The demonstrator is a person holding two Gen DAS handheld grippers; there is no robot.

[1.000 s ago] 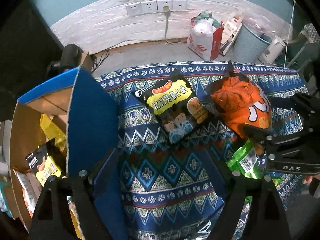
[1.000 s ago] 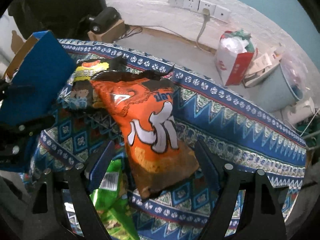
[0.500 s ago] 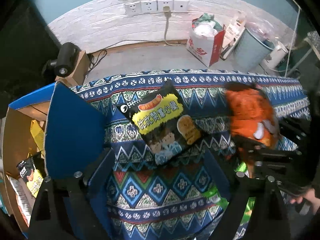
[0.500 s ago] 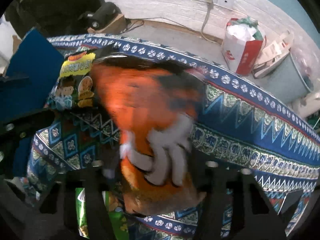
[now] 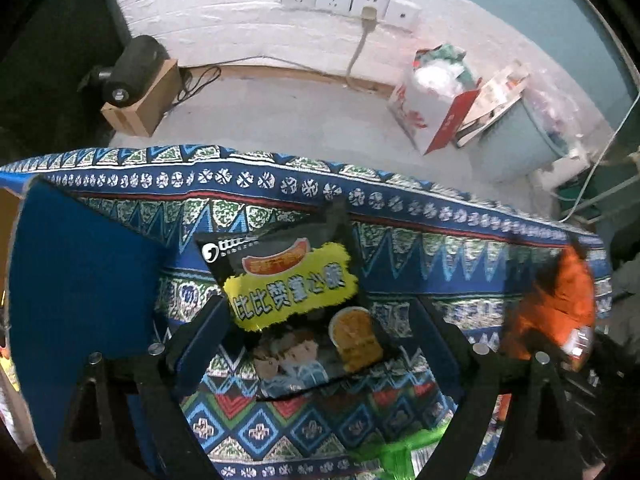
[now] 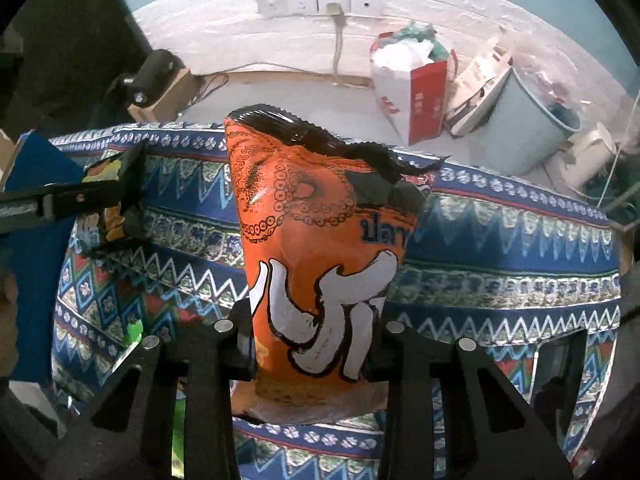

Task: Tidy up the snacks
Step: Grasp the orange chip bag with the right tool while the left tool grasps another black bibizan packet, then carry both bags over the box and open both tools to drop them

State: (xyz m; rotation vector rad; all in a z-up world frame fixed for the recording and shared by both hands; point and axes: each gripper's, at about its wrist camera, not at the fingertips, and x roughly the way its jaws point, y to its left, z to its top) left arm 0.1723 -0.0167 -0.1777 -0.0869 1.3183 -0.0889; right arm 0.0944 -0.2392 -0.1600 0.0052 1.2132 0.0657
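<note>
Orange snack bag (image 6: 320,264): centre frame, pinched low in right claw (image 6: 312,344); light, crinkly, crushable. Black snack bag (image 5: 296,308): on desk (image 5: 460,272) between spread left claw (image 5: 320,344); take its edge.

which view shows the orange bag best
Right wrist: the orange bag fills the centre, sharp, upright, clamped by the right gripper. Left wrist catches only a blurred orange sliver at its right edge.

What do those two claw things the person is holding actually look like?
Both are matte black frames with triangular cut-outs and small round silver bolt heads. The left gripper has flat, dark blue fingers. On the right gripper the finger colour is hidden. No cables, lettering or sleeves are visible.
</note>
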